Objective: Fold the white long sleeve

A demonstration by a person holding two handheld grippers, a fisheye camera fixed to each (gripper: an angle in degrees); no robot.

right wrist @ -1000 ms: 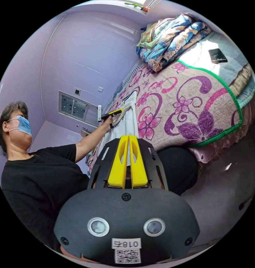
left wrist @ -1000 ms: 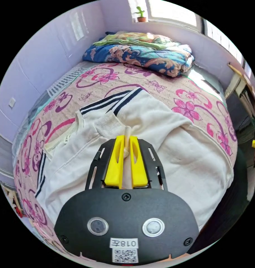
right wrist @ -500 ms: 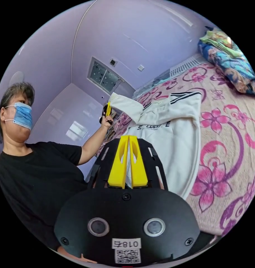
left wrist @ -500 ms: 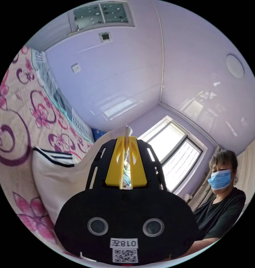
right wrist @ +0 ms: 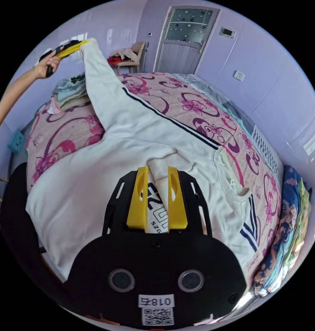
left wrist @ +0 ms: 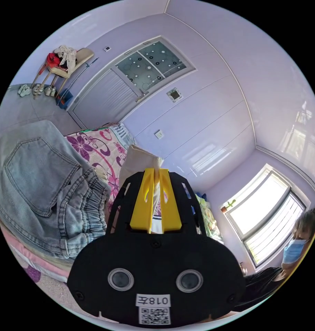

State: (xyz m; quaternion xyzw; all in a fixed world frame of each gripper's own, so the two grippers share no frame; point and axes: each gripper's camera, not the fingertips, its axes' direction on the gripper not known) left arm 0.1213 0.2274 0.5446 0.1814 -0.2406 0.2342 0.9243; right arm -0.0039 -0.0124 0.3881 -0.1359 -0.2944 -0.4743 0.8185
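Since earlier the right gripper [right wrist: 156,172] jaws have parted, while the left gripper [left wrist: 156,172] clamps the white long sleeve [right wrist: 105,151].

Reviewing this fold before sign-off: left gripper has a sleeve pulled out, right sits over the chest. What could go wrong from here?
1. The left gripper pinches the white long sleeve only at the cuff; the stretched sleeve could slip free.
2. The right gripper stands open around a bunched ridge, so the body may drag across the bedspread.
3. The pulled sleeve passes beside the folded pile and might disturb it.
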